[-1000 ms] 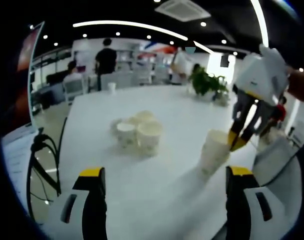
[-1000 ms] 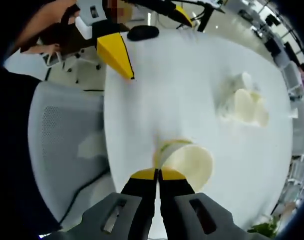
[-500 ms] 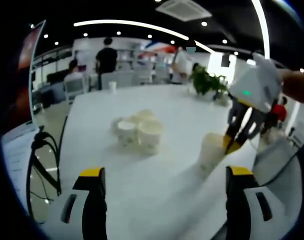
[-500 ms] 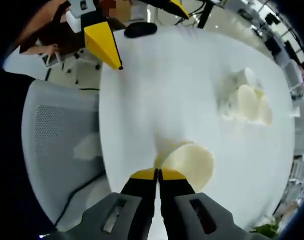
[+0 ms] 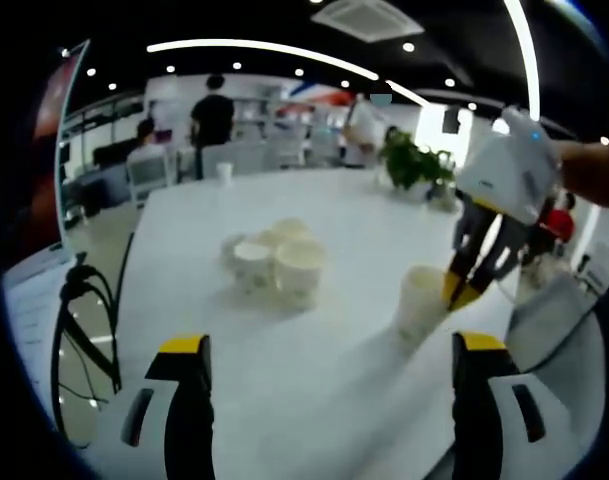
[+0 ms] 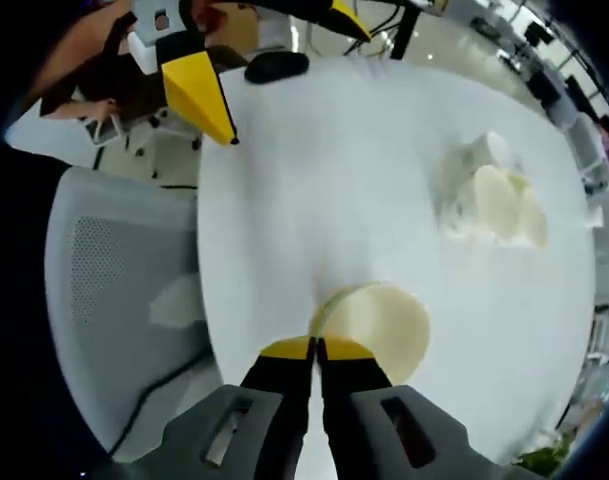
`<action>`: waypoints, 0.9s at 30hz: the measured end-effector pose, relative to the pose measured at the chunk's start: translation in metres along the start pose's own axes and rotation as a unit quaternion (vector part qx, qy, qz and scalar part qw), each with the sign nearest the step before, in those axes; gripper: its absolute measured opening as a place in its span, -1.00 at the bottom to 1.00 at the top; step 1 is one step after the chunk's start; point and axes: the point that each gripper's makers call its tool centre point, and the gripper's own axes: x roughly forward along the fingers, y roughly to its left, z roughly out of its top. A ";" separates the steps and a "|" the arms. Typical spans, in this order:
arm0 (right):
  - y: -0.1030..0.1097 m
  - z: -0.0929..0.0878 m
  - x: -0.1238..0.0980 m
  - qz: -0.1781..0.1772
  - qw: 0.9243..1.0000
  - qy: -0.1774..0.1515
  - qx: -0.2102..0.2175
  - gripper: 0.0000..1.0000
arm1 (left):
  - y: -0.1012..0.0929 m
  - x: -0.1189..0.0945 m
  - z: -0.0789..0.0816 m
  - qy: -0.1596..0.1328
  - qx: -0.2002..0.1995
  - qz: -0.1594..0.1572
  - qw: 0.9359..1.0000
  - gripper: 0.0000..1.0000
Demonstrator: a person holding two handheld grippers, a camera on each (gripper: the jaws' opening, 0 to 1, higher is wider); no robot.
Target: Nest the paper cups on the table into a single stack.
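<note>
Two handheld grippers, same build. Left gripper [image 5: 332, 345] with chunky light grey jaw housings, black jaw faces, yellow caps on the tips and a dark slot in each housing. Right gripper [image 6: 317, 348] likewise: grey moulded shells with dark slotted cutouts, black fingers ending in yellow pads. Seen from the left gripper view, a boxy white body with a small green light on top, thin dark fingers below, yellow tips. Bare forearm behind it, no sleeve visible
</note>
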 end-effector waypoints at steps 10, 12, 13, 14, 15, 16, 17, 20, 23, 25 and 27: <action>-0.007 0.002 -0.013 -0.003 1.000 -0.031 -0.002 -0.73 | -0.001 0.003 0.003 0.002 0.004 -0.002 1.000 0.96; -0.011 0.004 -0.020 -0.006 0.999 -0.047 0.003 -0.70 | -0.001 0.004 0.004 0.001 0.006 -0.002 1.000 0.96; -0.013 0.006 -0.023 -0.011 0.998 -0.057 0.007 -0.67 | -0.001 0.004 0.005 0.002 0.007 -0.003 1.000 0.96; -0.016 0.008 -0.028 -0.015 0.997 -0.071 0.011 -0.62 | -0.002 0.004 0.006 0.001 0.009 -0.003 1.000 0.96; -0.020 0.011 -0.032 -0.020 0.996 -0.085 0.010 -0.58 | -0.002 0.004 0.006 0.002 0.011 -0.003 1.000 0.96; -0.023 0.011 -0.036 -0.024 0.995 -0.094 0.010 -0.51 | -0.002 0.005 0.007 0.002 0.016 -0.003 1.000 0.96; -0.030 0.010 -0.042 -0.035 0.994 -0.106 0.020 -0.40 | -0.001 0.005 0.008 0.001 0.021 -0.002 1.000 0.96; -0.044 0.011 -0.058 -0.057 0.986 -0.154 0.037 -0.15 | -0.002 0.007 0.013 -0.003 0.021 -0.007 1.000 0.96; -0.053 0.005 -0.071 -0.064 0.978 -0.186 0.071 -0.09 | -0.004 0.008 0.017 -0.005 0.026 -0.008 1.000 0.96; -0.060 -0.001 -0.080 -0.081 0.972 -0.206 0.083 -0.07 | -0.005 0.008 0.021 -0.007 0.026 -0.009 1.000 0.96; -0.064 -0.006 -0.086 -0.089 0.966 -0.224 0.094 -0.05 | -0.003 0.010 0.022 -0.010 0.027 -0.009 1.000 0.96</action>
